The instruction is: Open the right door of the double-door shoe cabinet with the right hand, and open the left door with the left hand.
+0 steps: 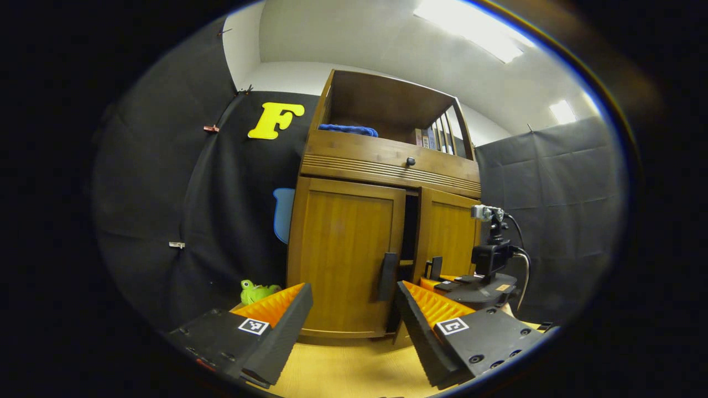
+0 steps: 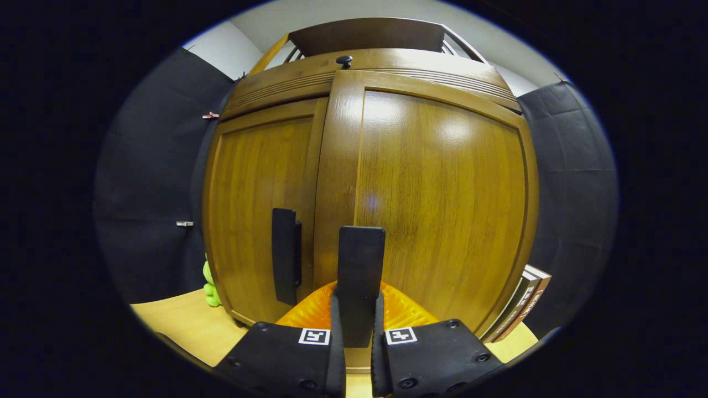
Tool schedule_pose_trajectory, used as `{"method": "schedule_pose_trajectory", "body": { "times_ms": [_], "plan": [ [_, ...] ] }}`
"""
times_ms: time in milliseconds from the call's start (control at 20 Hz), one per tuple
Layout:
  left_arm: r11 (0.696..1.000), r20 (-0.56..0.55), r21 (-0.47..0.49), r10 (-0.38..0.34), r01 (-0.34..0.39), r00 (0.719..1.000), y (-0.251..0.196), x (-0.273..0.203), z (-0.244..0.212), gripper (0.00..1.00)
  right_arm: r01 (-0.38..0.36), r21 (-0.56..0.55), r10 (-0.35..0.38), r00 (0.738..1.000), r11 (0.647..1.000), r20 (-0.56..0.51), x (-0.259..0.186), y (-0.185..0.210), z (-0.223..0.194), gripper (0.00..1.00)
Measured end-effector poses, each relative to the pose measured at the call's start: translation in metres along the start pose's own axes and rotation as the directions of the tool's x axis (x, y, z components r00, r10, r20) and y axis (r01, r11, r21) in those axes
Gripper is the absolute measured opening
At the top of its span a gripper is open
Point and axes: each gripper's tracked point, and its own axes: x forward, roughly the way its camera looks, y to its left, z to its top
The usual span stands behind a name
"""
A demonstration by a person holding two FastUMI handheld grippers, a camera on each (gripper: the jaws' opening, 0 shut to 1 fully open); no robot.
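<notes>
The wooden shoe cabinet (image 1: 387, 160) stands ahead on a light wooden floor. Its left door (image 1: 343, 249) is closed, with a dark vertical handle (image 1: 387, 276) near its right edge. My left gripper (image 1: 354, 315) is open in front of that door, a short way off, with the handle showing between its fingers. The right door (image 2: 442, 210) stands slightly ajar, with a dark gap (image 1: 409, 232) between the doors. My right gripper (image 2: 357, 315) is shut on the right door's handle (image 2: 360, 265). The right gripper (image 1: 475, 282) also appears at that door in the left gripper view.
A green plush toy (image 1: 255, 291) lies on the floor left of the cabinet. Books (image 2: 520, 307) lean at the cabinet's right foot. A drawer with a round knob (image 1: 410, 161) sits above the doors, and an open shelf holds a blue cloth (image 1: 348, 130).
</notes>
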Motion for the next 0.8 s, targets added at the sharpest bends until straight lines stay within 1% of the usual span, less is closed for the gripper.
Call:
{"method": "schedule_pose_trajectory", "body": {
  "times_ms": [300,350,400,450,600,700,800],
  "plan": [
    [0.997,-0.026,0.047,-0.06,0.061,0.998,-0.031,-0.003,-0.012,0.94,-0.012,-0.004,0.012,1.0,1.0,-0.004,-0.04,-0.012,0.003,0.22],
    [0.996,-0.03,0.05,-0.067,0.068,0.997,-0.035,-0.003,-0.013,0.92,-0.016,-0.002,0.016,1.0,1.0,-0.005,-0.044,-0.013,0.002,0.22],
    [0.996,-0.03,0.054,-0.073,0.074,0.997,-0.036,0.001,-0.015,0.92,-0.021,0.0,0.021,1.0,1.0,-0.004,-0.049,-0.015,0.003,0.22],
    [0.995,-0.027,0.057,-0.079,0.08,0.997,-0.037,0.005,-0.015,0.94,-0.025,0.003,0.025,1.0,1.0,-0.003,-0.054,-0.017,0.003,0.22],
    [0.993,-0.016,0.068,-0.095,0.096,0.995,-0.044,0.02,-0.015,0.94,-0.036,0.004,0.036,0.999,0.999,0.0,-0.07,-0.024,0.004,0.22],
    [0.991,-0.008,0.077,-0.105,0.106,0.994,-0.061,0.015,-0.013,0.94,-0.045,0.008,0.045,0.999,0.999,-0.002,-0.08,-0.031,0.005,0.22],
    [0.989,-0.008,0.082,-0.121,0.121,0.993,-0.072,0.021,-0.017,0.94,-0.05,0.005,0.05,0.999,0.999,-0.004,-0.092,-0.038,0.005,0.22]
  ]
}}
